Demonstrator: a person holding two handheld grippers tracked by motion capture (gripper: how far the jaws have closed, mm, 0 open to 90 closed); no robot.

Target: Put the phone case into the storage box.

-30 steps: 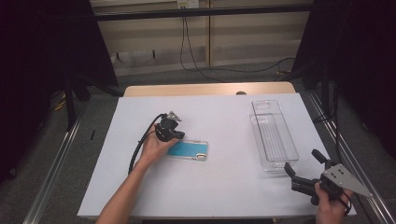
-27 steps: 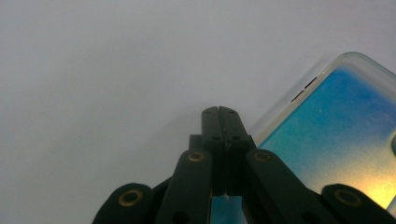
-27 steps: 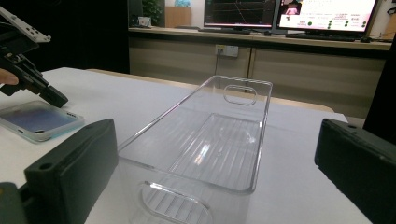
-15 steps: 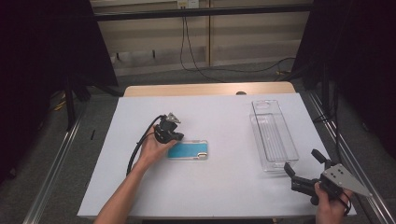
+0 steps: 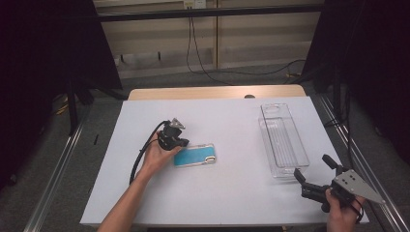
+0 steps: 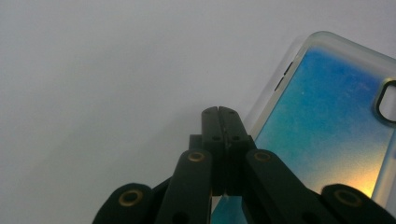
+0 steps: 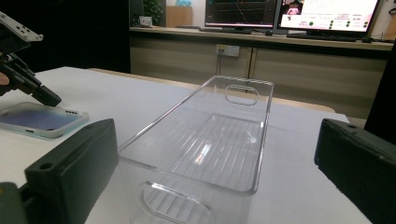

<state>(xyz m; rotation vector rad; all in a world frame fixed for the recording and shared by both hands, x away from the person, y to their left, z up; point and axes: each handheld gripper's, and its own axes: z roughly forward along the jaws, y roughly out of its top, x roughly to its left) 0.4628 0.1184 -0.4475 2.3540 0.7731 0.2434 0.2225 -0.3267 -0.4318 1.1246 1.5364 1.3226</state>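
Fingers [image 6: 223,122] of the left gripper [image 5: 183,143], pressed together, rest at the phone case's [image 5: 195,155] nine-o'clock edge on the bench [image 5: 232,193], seemingly touching; a shove could skid it. Right gripper [image 5: 312,170] spread.

High view: looks forward and down from above the person's side, taking in the whole white table [image 5: 232,193] from far off.
Left gripper view: rides the left gripper [image 6: 223,112], faces steeply down, very near the tabletop and the blue phone case [image 6: 327,135].
Right gripper view: rides the right gripper [image 7: 210,168], faces nearly level across the table, close to the clear plastic tray [image 7: 219,140].
Shared: all three views include the phone case; the high and right gripper views share the tray.
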